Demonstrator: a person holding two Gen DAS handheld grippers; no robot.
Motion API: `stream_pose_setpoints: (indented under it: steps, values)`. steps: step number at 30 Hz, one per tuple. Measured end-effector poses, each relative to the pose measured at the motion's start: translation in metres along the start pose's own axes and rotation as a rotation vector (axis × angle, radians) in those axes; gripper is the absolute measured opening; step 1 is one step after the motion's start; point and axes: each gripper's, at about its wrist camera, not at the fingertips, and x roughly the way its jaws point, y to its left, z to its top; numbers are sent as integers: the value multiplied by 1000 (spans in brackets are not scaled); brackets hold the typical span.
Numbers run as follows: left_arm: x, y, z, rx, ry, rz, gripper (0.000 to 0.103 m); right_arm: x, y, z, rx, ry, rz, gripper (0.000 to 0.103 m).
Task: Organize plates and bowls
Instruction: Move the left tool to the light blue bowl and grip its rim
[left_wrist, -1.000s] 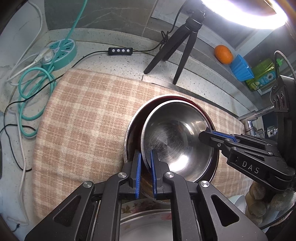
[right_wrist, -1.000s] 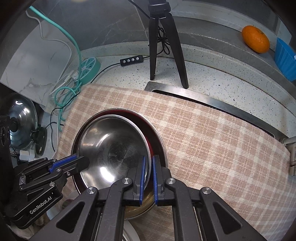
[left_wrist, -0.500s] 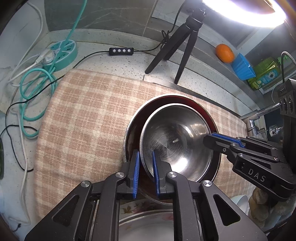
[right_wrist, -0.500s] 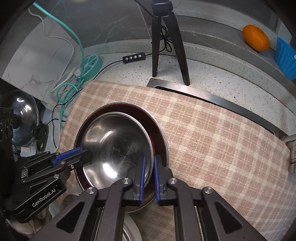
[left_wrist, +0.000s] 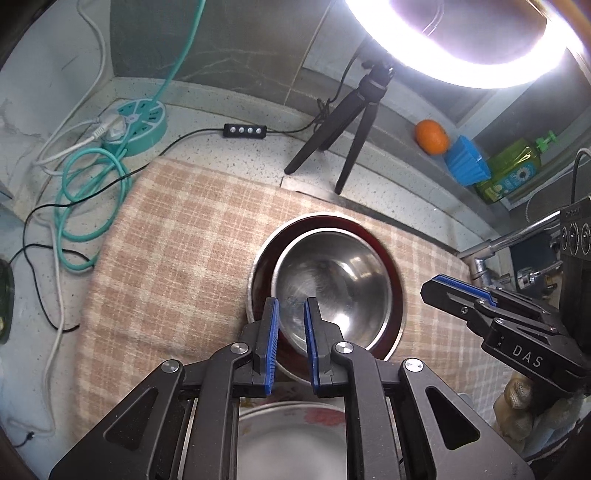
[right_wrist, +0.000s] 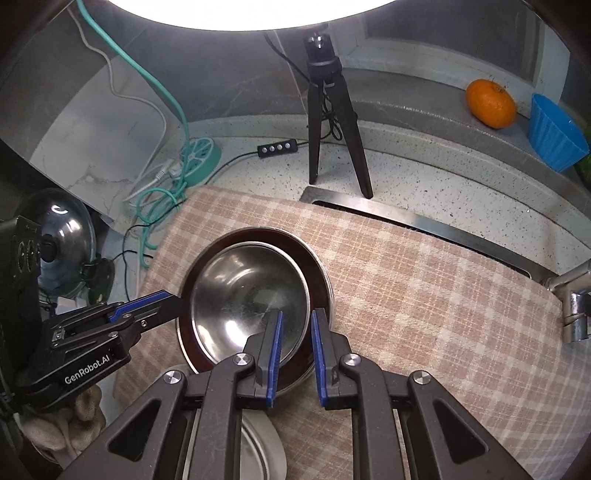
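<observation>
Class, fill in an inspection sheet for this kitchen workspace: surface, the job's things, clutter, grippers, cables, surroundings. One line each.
Surface: checked cloth spread over a speckled counter.
Job's things: steel bowl nested inside a larger dark-lined bowl on the cloth; a plate lies under the left hand-held gripper.
Clutter: orange, blue cup, green bottle on the back ledge.
Grippers: left hand-held gripper and right hand-held gripper, both open, each straddling the steel bowl's rim.
Cables: teal cord coiled beside a round power strip; inline switch.
Surroundings: tripod, ring light, tap.
</observation>
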Motion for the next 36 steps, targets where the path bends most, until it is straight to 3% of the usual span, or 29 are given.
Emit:
stream_pose_setpoints:
  steps: [10,12,17,28,36]
  values:
    - [-25,-28,-31,31,-11,-69,12,-66,-15,-32,-5,-103,40,23]
    - [-27,-33,-39,37,-6,-76,12,-79,-21,-43,-18,-128,23,28]
    - [-22,-54,-62,56,23,-95,12,-107,-41,-75,-37,-174,-47,31]
    - [17,-117,-119,158,185,-159,12,-117,-122,-153,119,-112,-87,31]
    - [37,-142,-147,184,261,-189,12,-107,-149,-197,203,-67,-72,31]
